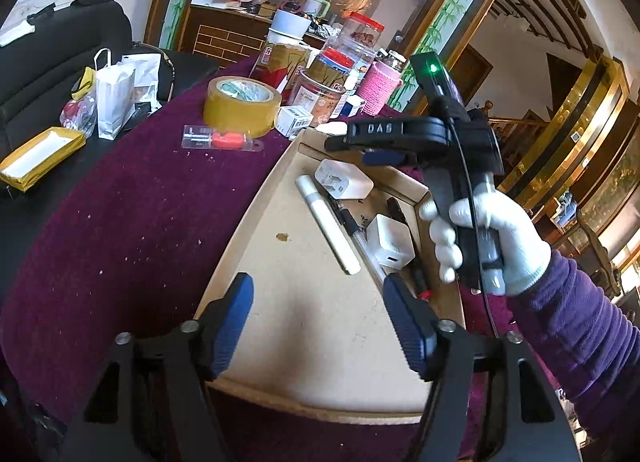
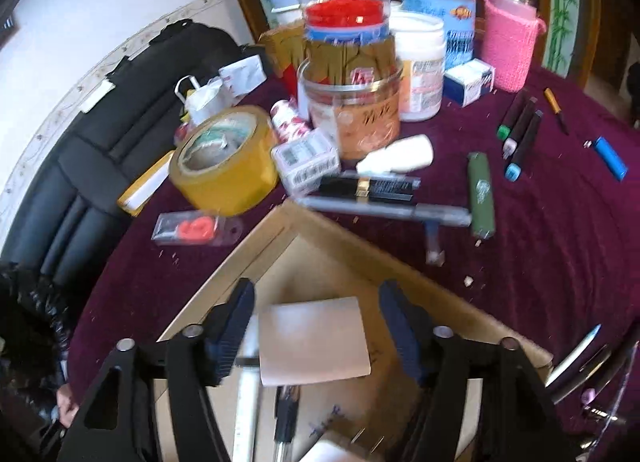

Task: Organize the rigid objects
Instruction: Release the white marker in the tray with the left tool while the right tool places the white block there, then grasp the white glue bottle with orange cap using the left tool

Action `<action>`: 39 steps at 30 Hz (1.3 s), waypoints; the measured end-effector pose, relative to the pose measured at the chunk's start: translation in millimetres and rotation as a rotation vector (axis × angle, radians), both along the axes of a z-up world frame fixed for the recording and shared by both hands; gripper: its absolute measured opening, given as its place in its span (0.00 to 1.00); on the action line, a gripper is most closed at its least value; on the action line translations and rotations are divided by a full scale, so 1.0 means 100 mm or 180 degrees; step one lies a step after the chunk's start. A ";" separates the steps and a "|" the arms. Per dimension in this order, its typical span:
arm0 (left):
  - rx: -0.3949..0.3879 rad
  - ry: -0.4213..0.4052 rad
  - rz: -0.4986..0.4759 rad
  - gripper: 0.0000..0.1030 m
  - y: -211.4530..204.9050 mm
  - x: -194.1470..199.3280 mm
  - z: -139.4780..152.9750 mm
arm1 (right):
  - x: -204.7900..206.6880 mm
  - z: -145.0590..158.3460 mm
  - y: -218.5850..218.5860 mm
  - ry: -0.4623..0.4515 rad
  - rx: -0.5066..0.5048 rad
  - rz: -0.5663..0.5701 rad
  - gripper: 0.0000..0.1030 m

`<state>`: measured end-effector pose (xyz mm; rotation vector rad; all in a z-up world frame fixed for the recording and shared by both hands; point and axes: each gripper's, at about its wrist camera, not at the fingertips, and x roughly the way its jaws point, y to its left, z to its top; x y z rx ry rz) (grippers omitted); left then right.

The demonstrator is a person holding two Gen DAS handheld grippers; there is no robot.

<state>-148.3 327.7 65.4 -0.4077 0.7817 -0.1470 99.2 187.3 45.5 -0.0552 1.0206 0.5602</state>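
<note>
Left gripper (image 1: pixel 318 326) jaws apart, nothing held, over bare floor of shallow brown cardboard tray (image 1: pixel 256 254). Ahead: white plastic charger cube (image 1: pixel 390 242), white marker pen (image 1: pixel 326 224). Right gripper (image 2: pixel 316 326) jaws apart, empty, above white charger block (image 2: pixel 314 340). Beyond tray rim: nubbly maroon cloth (image 2: pixel 560 230), yellow tape roll (image 2: pixel 224 162).

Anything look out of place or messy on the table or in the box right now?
Nothing looks damaged. The purple tablecloth is speckled with pale crumbs, and the cardboard box has a small brown stain on its floor. Several markers, a blue lighter and a green tube lie loose outside the box.
</note>
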 end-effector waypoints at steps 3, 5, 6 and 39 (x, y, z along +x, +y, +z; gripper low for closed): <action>-0.0045 0.0013 0.0029 0.66 0.00 -0.07 0.00 | -0.05 0.18 -0.13 -0.0093 0.0169 -0.0031 0.70; 0.0000 0.0018 0.0042 0.70 -0.02 -0.10 0.01 | -0.15 0.33 -0.28 -0.0212 0.0249 -0.0057 0.71; 0.0024 0.0025 0.0048 0.71 -0.04 -0.12 0.01 | -0.22 0.41 -0.37 -0.0289 0.0278 -0.0071 0.74; 0.0661 0.0527 -0.0688 0.80 -2.69 1.06 -0.20 | -1.15 -0.22 -4.33 -0.0454 0.1038 -0.1890 0.88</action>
